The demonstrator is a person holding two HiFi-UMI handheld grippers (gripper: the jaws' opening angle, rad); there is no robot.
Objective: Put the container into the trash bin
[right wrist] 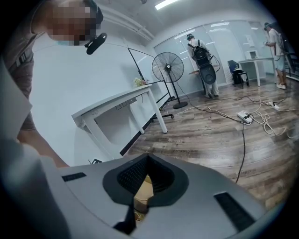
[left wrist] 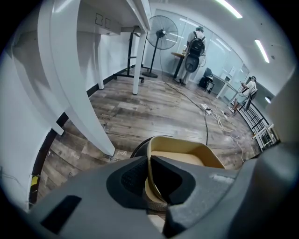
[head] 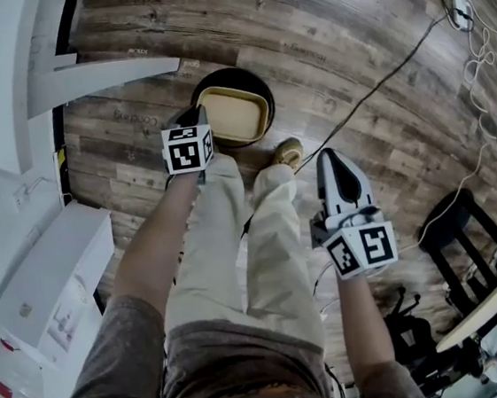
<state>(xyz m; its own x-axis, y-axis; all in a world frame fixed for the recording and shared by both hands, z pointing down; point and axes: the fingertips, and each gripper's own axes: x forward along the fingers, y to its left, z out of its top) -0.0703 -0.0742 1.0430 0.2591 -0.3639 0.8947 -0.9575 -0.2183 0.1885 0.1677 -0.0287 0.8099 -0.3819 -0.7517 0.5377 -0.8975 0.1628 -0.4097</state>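
Observation:
A tan, square-ish container (head: 234, 115) hangs just over the round black trash bin (head: 231, 74) on the wood floor. My left gripper (head: 194, 116) is shut on the container's near rim, its marker cube toward me. In the left gripper view the two jaws pinch that thin rim edge-on, with the container (left wrist: 187, 153) stretching away from my left gripper (left wrist: 149, 163) and the bin's dark rim (left wrist: 139, 147) showing under it. My right gripper (head: 332, 159) hovers to the right, over the floor by my shoe, shut with nothing in it. In its own view the right gripper (right wrist: 147, 159) has its tips together.
My legs and a tan shoe (head: 286, 153) stand right beside the bin. A white table leg (left wrist: 81, 88) and white boxes (head: 50, 296) are on the left. Cables (head: 378, 85) cross the floor. A black stool (head: 451, 219) stands at right. A fan (left wrist: 160, 35) and people are far off.

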